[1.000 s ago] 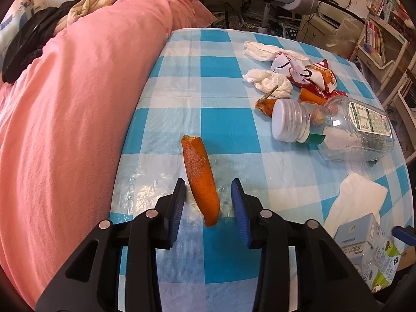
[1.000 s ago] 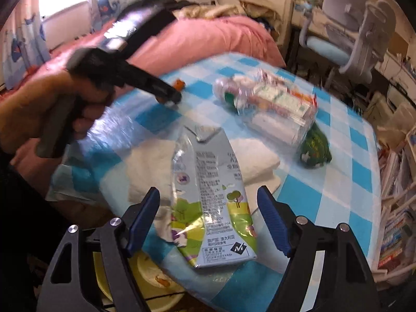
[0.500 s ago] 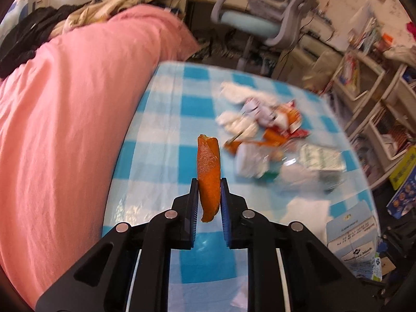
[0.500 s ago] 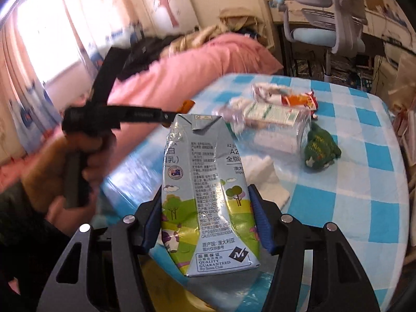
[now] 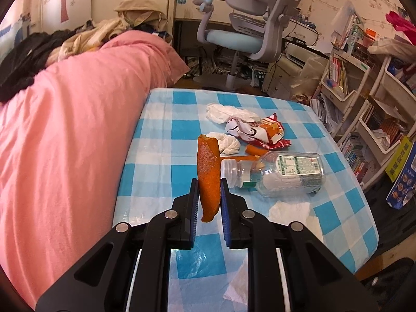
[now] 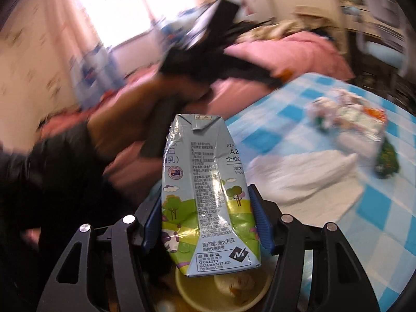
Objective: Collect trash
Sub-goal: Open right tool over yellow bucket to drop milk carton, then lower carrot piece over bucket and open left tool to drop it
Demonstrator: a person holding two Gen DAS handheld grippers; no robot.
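Note:
My left gripper is shut on a long orange peel and holds it upright above the blue-checked table. My right gripper is shut on a crushed milk carton and holds it above a yellow bin beside the table's edge. On the table lie a clear plastic jar, a red-and-white snack wrapper, crumpled tissues and more orange peel. The right wrist view is blurred; the left gripper shows there as a dark shape.
A pink quilt on a bed borders the table's left side. A grey office chair stands behind the table, shelves of books to the right. White napkins and a plastic bag lie near the table's front edge.
My left gripper shut on the orange peel and lifted it off the table. My right gripper shut on the milk carton, lifted it and carried it left, over the yellow bin.

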